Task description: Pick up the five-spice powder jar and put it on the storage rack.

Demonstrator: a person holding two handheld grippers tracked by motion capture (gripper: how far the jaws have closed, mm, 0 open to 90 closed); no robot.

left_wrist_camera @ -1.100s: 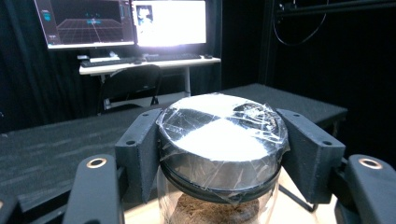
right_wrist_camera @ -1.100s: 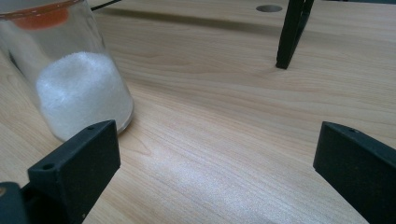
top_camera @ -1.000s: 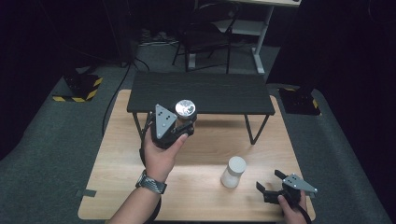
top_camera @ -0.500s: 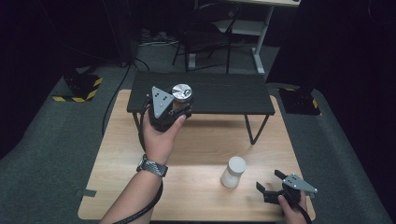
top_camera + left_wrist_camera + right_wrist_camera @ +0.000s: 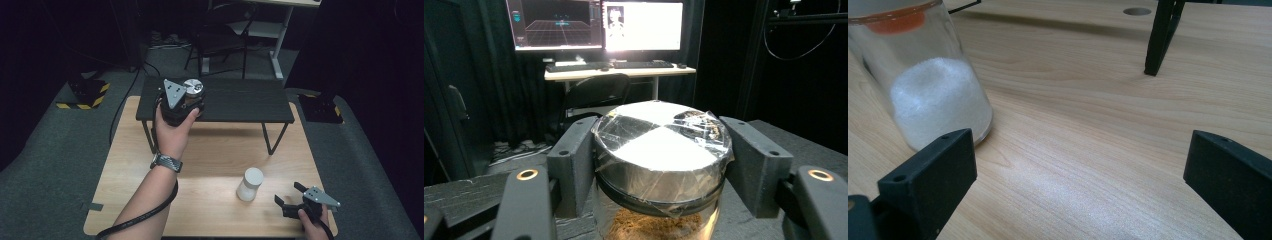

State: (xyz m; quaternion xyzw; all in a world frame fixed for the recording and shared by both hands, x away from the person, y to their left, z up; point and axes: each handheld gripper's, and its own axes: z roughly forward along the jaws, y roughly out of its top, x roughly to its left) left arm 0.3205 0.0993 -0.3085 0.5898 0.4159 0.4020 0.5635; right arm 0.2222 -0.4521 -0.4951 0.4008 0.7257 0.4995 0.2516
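Note:
A glass jar (image 5: 659, 150) with a film-wrapped metal lid and brown powder inside sits between both jaws of my left gripper (image 5: 659, 170), which is shut on it. From above, that jar (image 5: 193, 87) and the left gripper (image 5: 191, 100) hang over the left end of a low black shelf (image 5: 245, 102). A second jar (image 5: 249, 184) with a white lid and white powder stands on the wooden table (image 5: 210, 150). My right gripper (image 5: 290, 196) rests open near the table's front right corner, with that white-powder jar (image 5: 933, 95) just beyond its left jaw.
The black shelf stands on thin legs (image 5: 1159, 40) across the back of the table. A round hole (image 5: 1137, 11) is in the tabletop near a leg. Behind the table are a chair (image 5: 594, 95) and a desk with monitors (image 5: 599, 25).
My left hand has carried the brown-powder jar up and away from me, to above the left end of the black shelf. The right gripper has stayed in place.

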